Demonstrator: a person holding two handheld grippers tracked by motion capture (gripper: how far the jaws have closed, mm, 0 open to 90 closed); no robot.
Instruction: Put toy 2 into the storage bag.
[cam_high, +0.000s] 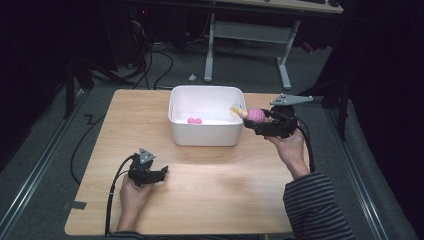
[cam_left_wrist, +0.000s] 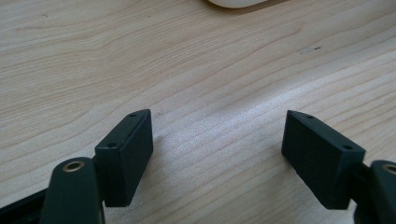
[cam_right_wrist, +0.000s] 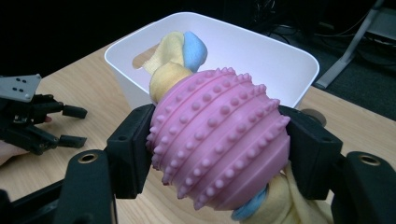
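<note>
Pink studded ball with rope (cam_right_wrist: 219, 140) is clamped between right gripper (cam_high: 265, 125) jaws, held at right rim of white bin (cam_high: 206, 134). Likely step: drop-in; carry over bin and release needed. Left gripper (cam_high: 155, 175) rests wide open, empty, on table (cam_high: 210, 190)

white bin (cam_high: 206, 131) mid-table, bare tabletop (cam_high: 225, 185) around it
</note>
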